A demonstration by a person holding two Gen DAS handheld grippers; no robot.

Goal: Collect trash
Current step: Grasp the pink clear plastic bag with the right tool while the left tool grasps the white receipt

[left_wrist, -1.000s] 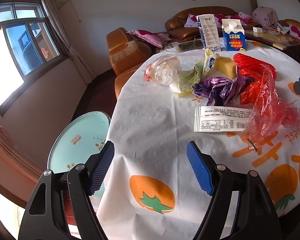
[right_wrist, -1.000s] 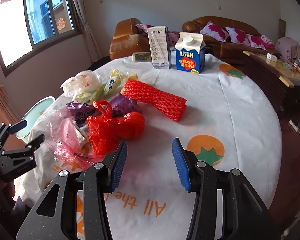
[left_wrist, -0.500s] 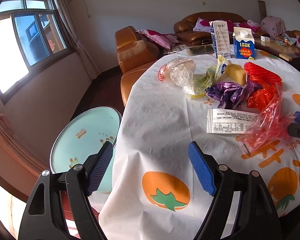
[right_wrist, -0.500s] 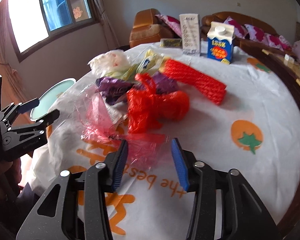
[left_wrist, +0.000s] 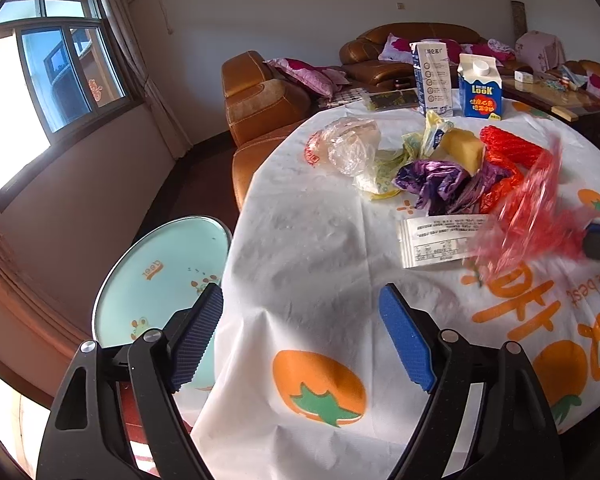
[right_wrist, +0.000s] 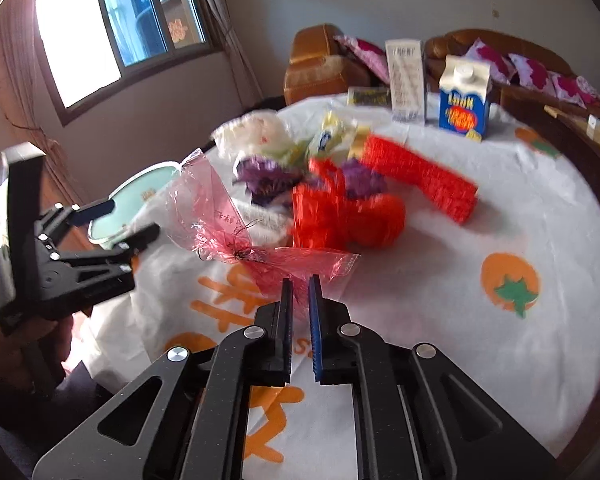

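Right gripper (right_wrist: 300,292) now clamped on pink plastic bag (right_wrist: 216,216) — earlier apart, left gripper (left_wrist: 300,316) apart, opening wider, empty

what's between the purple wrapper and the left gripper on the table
The white printed receipt lies just in front of the purple wrapper; from there to the left gripper only bare tablecloth, seen in the left wrist view.

Both wrist views tilt down, close over the table (left_wrist: 300,240), sharing the trash pile (right_wrist: 340,200).
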